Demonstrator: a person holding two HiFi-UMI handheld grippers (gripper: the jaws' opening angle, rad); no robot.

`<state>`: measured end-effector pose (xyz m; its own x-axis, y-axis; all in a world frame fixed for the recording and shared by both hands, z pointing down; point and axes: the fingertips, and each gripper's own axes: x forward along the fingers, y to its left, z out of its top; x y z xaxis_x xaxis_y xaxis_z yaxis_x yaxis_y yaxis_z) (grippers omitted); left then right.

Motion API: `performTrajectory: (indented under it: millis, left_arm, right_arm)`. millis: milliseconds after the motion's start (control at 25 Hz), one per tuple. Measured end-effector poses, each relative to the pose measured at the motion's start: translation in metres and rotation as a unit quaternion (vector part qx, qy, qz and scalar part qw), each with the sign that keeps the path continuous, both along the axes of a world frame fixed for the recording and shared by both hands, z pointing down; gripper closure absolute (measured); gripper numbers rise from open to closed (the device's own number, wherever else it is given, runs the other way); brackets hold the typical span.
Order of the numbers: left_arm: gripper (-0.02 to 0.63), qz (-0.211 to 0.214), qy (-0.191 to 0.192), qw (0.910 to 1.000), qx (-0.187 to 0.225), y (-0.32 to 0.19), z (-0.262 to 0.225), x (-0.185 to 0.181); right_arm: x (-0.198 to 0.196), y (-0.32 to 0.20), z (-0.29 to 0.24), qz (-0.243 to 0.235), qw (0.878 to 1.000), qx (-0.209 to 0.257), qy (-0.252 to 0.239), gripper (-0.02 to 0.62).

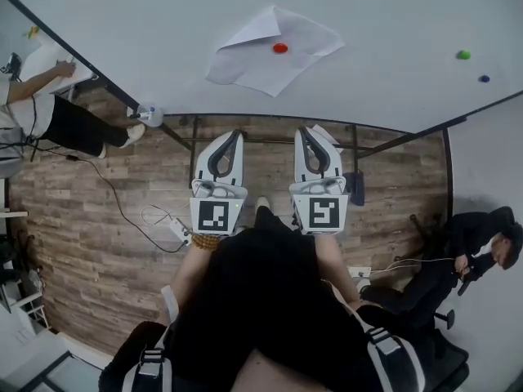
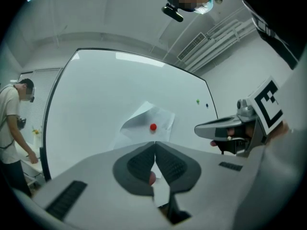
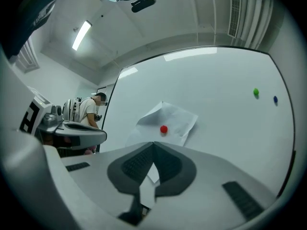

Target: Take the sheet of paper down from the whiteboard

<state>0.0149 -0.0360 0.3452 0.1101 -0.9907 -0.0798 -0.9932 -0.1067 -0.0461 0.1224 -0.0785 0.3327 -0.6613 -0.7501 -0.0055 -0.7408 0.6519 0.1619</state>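
A crumpled white sheet of paper [image 1: 274,47] hangs tilted on the whiteboard [image 1: 147,31], pinned by a red round magnet [image 1: 280,48]. The sheet [image 2: 144,128] and its magnet [image 2: 153,127] show ahead of the left gripper; the right gripper view shows the sheet [image 3: 165,123] and magnet [image 3: 164,129] too. My left gripper [image 1: 237,133] and right gripper [image 1: 301,130] are side by side below the board, pointing at it and well short of the paper. Both are shut with nothing between the jaws. The left gripper [image 2: 155,143] and right gripper [image 3: 153,143] each show tips closed together.
A green magnet [image 1: 463,55] and a blue magnet [image 1: 484,78] sit on the board to the right. One person [image 1: 49,113] stands at the far left by the board's end; another [image 1: 466,251] sits at the right. Cables lie on the wood floor [image 1: 98,219].
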Motion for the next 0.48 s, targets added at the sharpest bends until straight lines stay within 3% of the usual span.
performTrajectory:
  millis: [480]
  left_arm:
    - [0.592, -0.065, 0.017, 0.9977, -0.011, -0.027, 0.011, -0.015]
  right_arm:
    - [-0.005, -0.05, 0.017, -0.037, 0.999, -0.009, 0.015, 0.597]
